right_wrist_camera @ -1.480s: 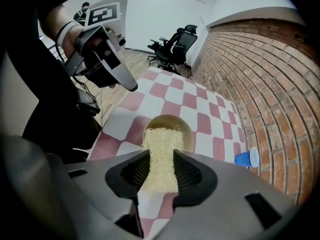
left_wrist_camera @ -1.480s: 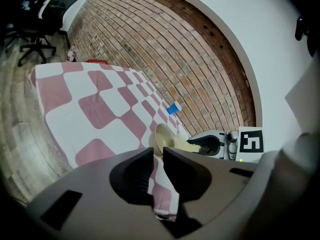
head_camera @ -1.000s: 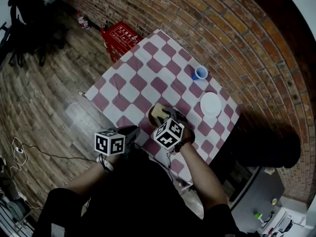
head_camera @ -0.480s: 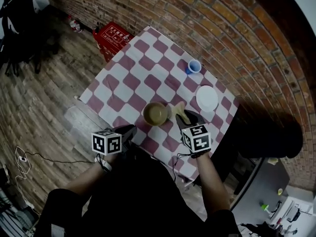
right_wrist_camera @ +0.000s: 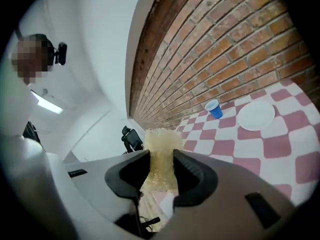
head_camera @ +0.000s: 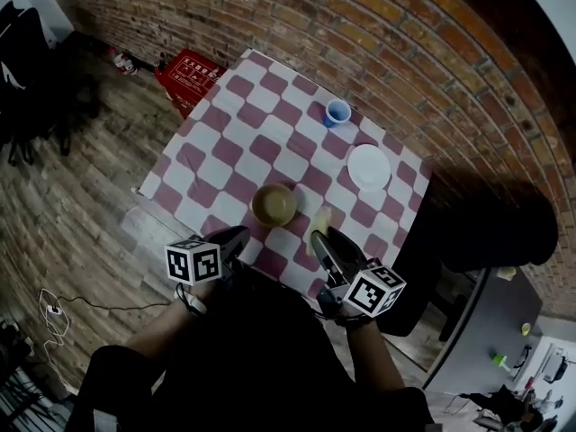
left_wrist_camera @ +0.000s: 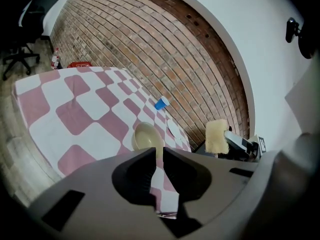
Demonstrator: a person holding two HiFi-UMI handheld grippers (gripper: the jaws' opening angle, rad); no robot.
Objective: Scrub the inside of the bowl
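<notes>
The tan bowl (head_camera: 274,204) stands upright and empty on the checked table (head_camera: 270,142), near its front edge. My right gripper (head_camera: 324,235) is shut on a yellow sponge (head_camera: 320,218) and holds it to the right of the bowl, apart from it. In the right gripper view the sponge (right_wrist_camera: 160,141) sticks up between the jaws. My left gripper (head_camera: 239,237) hovers at the table's front edge, left of the bowl, shut with nothing in it. From the left gripper view the bowl (left_wrist_camera: 147,135) lies just beyond the jaws, and the sponge (left_wrist_camera: 216,135) shows at the right.
A blue cup (head_camera: 337,112) and a white plate (head_camera: 369,166) sit at the table's far right side. A red box (head_camera: 189,70) is on the wooden floor beyond the table's left corner. A brick wall runs behind the table.
My right gripper has lifted the sponge out of the bowl and pulled it right and back toward me. The bowl now stands uncovered. The left gripper has stayed put.
</notes>
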